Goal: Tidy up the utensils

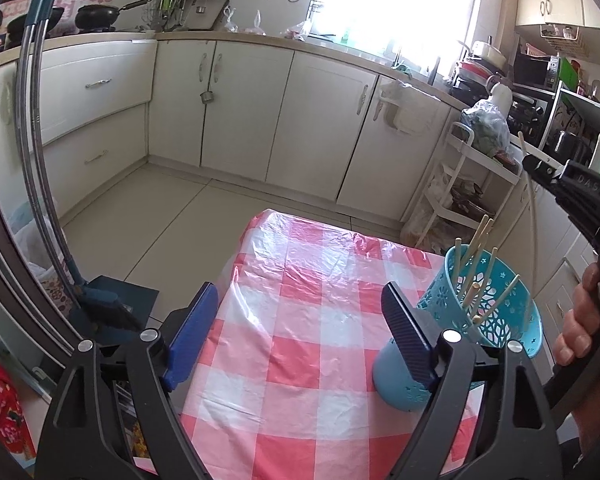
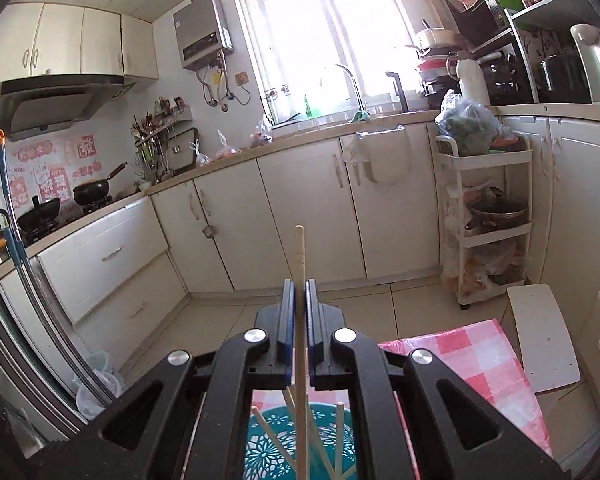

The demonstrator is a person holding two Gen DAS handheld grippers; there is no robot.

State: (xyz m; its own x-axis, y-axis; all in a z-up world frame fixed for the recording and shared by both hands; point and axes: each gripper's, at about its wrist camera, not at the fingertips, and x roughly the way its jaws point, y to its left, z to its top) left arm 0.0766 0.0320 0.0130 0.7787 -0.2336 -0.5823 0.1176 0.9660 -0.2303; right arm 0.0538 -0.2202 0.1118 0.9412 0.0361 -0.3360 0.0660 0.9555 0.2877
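Hovering over the checked tablecloth (image 1: 300,300), the left gripper (image 1: 300,332) is spreading its jaws wide with nothing between them, its right finger standing just beside the blue holder (image 1: 500,320). Several chopsticks (image 1: 476,280) are leaning inside that holder, which is sitting near the cloth's right edge. Farther right, a hand (image 1: 584,320) is gripping the right gripper (image 2: 300,300), whose jaws are pinching one upright chopstick (image 2: 299,248) above the holder (image 2: 268,448).

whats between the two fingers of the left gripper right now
Nothing held: in the left wrist view the open left gripper frames only bare checked tablecloth. The blue holder sits outside its right finger.
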